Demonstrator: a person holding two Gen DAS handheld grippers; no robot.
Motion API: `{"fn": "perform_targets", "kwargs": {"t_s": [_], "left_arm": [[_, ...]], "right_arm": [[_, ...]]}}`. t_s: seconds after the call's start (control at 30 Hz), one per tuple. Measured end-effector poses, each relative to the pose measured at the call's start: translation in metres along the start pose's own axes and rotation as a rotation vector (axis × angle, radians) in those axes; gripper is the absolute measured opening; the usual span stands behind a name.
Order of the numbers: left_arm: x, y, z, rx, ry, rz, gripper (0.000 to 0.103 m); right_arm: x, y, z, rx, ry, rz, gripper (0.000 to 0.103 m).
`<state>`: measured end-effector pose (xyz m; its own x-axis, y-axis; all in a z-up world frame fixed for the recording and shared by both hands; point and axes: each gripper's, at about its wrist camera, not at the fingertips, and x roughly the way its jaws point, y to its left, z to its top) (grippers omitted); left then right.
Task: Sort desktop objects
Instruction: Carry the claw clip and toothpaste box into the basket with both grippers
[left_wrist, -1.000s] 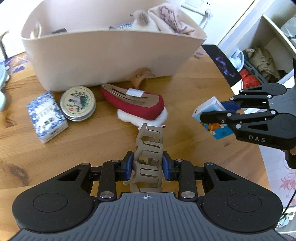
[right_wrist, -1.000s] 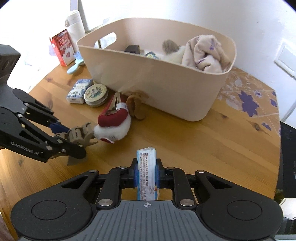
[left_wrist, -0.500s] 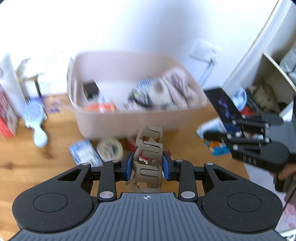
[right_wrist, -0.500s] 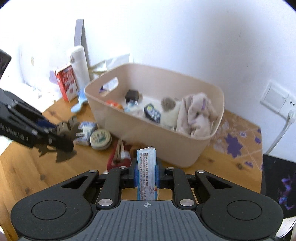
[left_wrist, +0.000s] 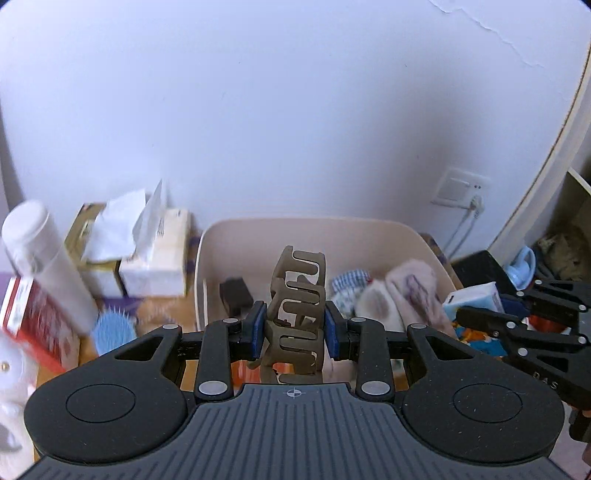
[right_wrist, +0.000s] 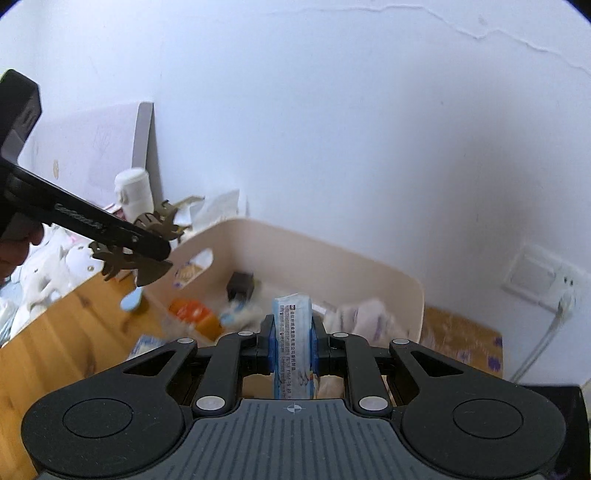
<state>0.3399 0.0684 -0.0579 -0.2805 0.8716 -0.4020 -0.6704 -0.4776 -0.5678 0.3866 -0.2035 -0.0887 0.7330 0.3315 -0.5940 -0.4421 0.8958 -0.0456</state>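
Both hands are lifting away from the wooden table (right_wrist: 55, 332) and swinging up over the beige plastic bin (left_wrist: 369, 225) — a second ago they were low beside it, so both drops look imminent. The left gripper (left_wrist: 294, 329) is clamping, partly closed, a matte olive-brown hair claw clip (left_wrist: 295, 306), toothed and rigid; the right gripper (right_wrist: 293, 341) is pinching, nearly shut, a soft blue-and-white tissue packet (right_wrist: 293, 332) — both above the bin's cloth jumble.

My right hand-held gripper (right_wrist: 293, 341) clamps a tissue pack (right_wrist: 294, 343) above the beige bin (right_wrist: 369, 266); at left, my left hand-held gripper (right_wrist: 155, 247) grips a hair claw (right_wrist: 147, 240) over the tabletop (right_wrist: 55, 332).
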Motion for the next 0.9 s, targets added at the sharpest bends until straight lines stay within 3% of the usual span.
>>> {"fn": "perform_targets", "kwargs": {"t_s": [0.27, 0.67, 0.9], "left_arm": [[0.052, -0.010, 0.018, 0.048, 0.074, 0.017, 0.032], [0.103, -0.009, -0.003, 0.094, 0.252, 0.065, 0.032], [0.110, -0.003, -0.014, 0.104, 0.314, 0.066, 0.033]], "right_arm": [[0.032, -0.014, 0.019, -0.009, -0.013, -0.002, 0.017], [0.077, -0.017, 0.007, -0.011, 0.104, 0.017, 0.017], [0.084, -0.018, -0.001, -0.009, 0.141, -0.002, 0.018]]}}
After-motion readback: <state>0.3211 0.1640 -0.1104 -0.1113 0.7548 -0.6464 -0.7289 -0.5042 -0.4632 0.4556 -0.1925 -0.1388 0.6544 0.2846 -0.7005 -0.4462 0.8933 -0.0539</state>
